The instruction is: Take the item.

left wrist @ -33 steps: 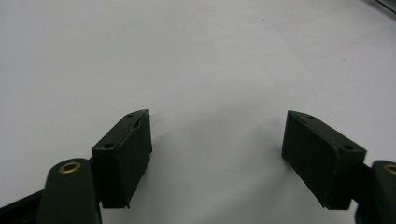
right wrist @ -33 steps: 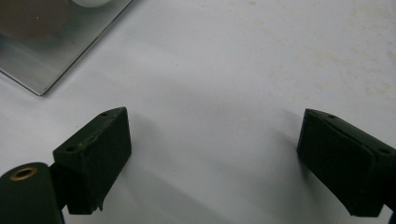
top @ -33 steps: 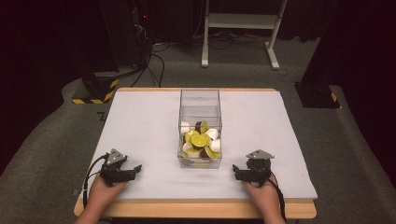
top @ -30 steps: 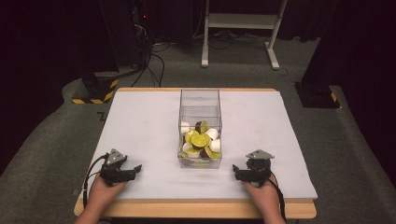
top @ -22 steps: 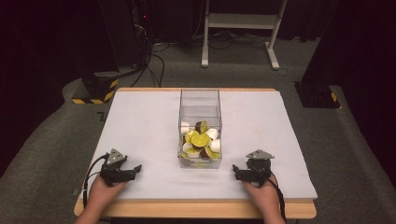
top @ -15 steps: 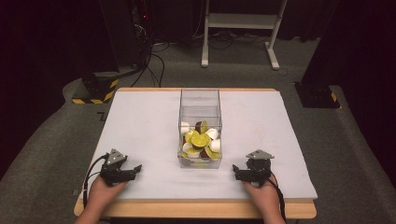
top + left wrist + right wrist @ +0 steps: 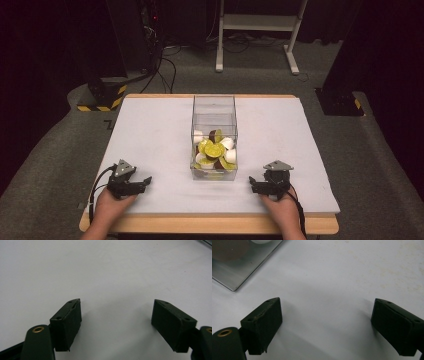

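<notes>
A clear plastic box [image 7: 214,114] stands upright at the middle of the white table [image 7: 150,135]. It holds several small round pieces [image 7: 214,150] in yellow-green, white and brown. My left gripper [image 7: 141,181] rests near the front left of the table, open, its jaws pointing right with bare table between them [image 7: 116,315]. My right gripper [image 7: 254,185] rests at the front right, open, its jaws pointing left toward the box. A corner of the box [image 7: 242,265] is at the upper left of the right gripper view. Nothing lies between either pair of jaws.
The table's wooden front edge [image 7: 210,225] runs just behind both hands. Beyond the table are a dark floor, a white frame stand [image 7: 260,25], cables and black-and-yellow striped bases [image 7: 102,95].
</notes>
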The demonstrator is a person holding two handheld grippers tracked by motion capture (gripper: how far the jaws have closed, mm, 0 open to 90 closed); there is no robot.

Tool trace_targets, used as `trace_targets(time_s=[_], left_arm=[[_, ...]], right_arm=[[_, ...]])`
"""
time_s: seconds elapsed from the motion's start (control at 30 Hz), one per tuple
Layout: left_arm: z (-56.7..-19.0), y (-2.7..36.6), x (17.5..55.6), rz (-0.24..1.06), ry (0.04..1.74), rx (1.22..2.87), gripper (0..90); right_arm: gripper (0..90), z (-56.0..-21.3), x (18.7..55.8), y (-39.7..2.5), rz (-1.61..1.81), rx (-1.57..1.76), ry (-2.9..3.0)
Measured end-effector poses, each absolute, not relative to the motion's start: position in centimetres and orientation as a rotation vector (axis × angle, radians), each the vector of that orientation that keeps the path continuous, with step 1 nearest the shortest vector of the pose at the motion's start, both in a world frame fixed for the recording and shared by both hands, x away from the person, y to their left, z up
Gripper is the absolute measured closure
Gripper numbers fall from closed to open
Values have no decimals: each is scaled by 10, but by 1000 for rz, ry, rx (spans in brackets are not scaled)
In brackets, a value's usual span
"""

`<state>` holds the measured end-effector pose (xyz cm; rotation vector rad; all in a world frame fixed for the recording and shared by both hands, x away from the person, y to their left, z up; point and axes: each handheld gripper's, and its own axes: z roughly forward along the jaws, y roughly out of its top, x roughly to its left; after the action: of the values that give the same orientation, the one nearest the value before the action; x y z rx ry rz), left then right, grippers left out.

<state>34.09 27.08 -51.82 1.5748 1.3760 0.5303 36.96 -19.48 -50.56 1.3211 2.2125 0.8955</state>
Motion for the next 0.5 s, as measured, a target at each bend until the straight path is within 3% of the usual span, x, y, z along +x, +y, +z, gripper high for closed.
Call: trace_targets(time_s=[0.5], left_arm=[[-508,273,338,508,1369,1537,306]], right_arm=[[98,-506,370,-195,896,1322,2213]])
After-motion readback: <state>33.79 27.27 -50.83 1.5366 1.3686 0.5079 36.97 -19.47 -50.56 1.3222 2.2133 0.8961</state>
